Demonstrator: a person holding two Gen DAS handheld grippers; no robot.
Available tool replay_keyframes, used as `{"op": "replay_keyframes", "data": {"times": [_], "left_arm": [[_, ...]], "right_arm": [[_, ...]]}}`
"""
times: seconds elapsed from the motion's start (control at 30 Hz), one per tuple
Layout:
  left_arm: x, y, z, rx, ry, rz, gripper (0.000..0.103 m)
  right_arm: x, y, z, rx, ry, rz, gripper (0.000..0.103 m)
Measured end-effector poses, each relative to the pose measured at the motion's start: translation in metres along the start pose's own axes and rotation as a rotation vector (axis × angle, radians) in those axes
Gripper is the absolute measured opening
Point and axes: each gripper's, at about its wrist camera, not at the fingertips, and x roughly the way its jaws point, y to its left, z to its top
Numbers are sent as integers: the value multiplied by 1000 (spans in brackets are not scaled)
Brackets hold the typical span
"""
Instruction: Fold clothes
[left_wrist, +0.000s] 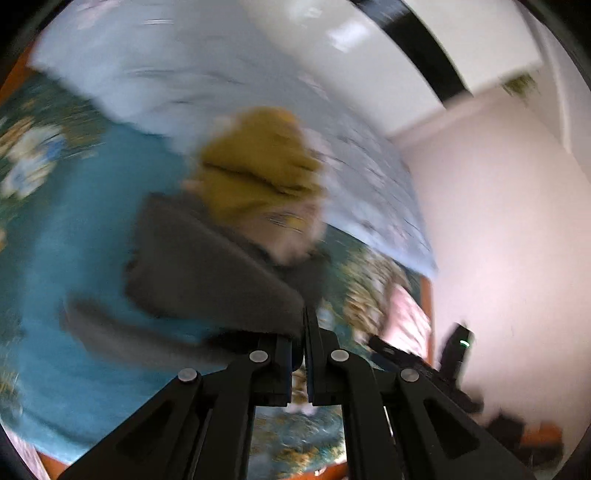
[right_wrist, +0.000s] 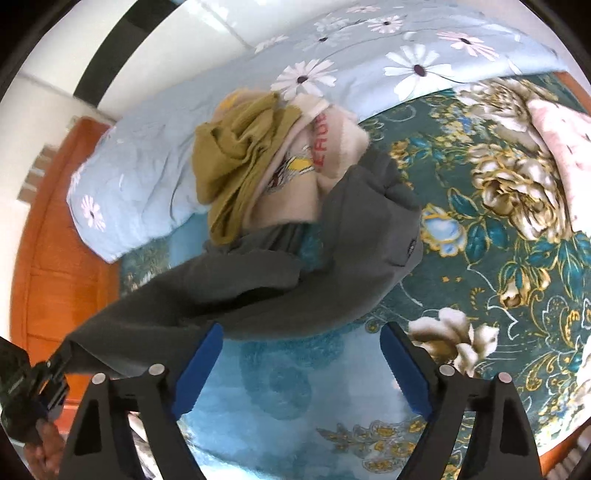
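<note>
Crowding grey garment (right_wrist: 258, 280): mustard cloth (right_wrist: 236, 162), cream top (right_wrist: 295, 192), daisy quilt (right_wrist: 155, 162).

Motion smears nearly everything in our left wrist view: the mustard garment (left_wrist: 258, 166) at 12 o'clock, the grey garment (left_wrist: 207, 266) and the bed cover (left_wrist: 55, 229) lose all detail. The left claw (left_wrist: 304, 332) hides the grey cloth's edge between its closed fingers. In our right wrist view, the red lettering on the cream garment (right_wrist: 325, 147) is partly folded under.
</note>
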Motion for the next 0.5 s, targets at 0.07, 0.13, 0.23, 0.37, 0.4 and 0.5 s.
{"op": "replay_keyframes", "data": {"times": [0.07, 0.13, 0.23, 0.37, 0.4, 0.5], "left_arm": [[13, -34, 4, 27, 13, -123, 4], [29, -71, 2, 75, 43, -218, 4], [68, -104, -14, 116, 132, -254, 4], [141, -103, -46, 87, 298, -152, 4], [160, -103, -53, 79, 339, -126, 4], [202, -85, -73, 6, 438, -40, 4]], "right_arm": [[-16, -22, 4, 49, -45, -13, 88], [-35, -46, 7, 103, -98, -31, 88], [-64, -84, 10, 189, -172, -60, 88], [-87, -132, -2, 299, -202, -105, 88], [-90, -141, -6, 320, -200, -113, 88], [-91, -159, -20, 351, -171, -125, 88]]}}
